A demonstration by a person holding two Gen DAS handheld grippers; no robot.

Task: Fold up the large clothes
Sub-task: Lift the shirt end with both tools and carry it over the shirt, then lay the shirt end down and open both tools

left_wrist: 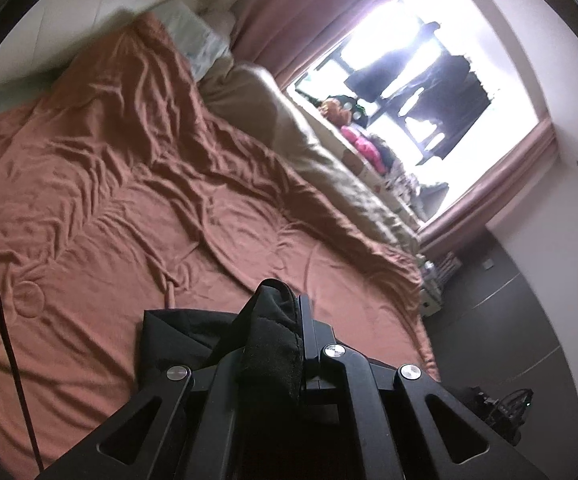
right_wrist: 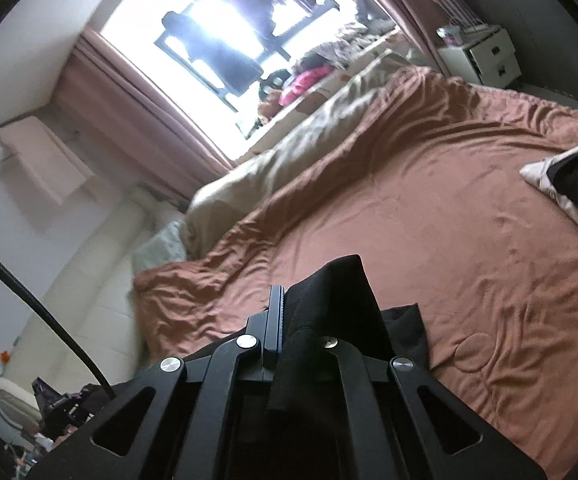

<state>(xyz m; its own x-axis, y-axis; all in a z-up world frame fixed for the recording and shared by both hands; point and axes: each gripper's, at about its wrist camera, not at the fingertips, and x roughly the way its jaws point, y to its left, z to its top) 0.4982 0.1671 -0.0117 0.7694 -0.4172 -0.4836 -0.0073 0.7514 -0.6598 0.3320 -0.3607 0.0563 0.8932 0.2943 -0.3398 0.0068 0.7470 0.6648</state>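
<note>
I counted one black garment [left_wrist: 273, 344] and two grippers: my left gripper [left_wrist: 285, 320] pinched its bunched edge at lower centre, my right gripper [right_wrist: 289, 312] likewise clamped its fabric.

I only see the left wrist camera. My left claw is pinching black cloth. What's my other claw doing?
Observer: The right claw is shut on the same kind of black garment, held above the brown bedspread.
Operator: Anything else lying on the bed?
Observer: Yes, a white and black cloth lies at the right edge of the right wrist view.
Operator: Any furniture near the window?
Observer: A small white drawer unit stands past the bed's far corner.
</note>
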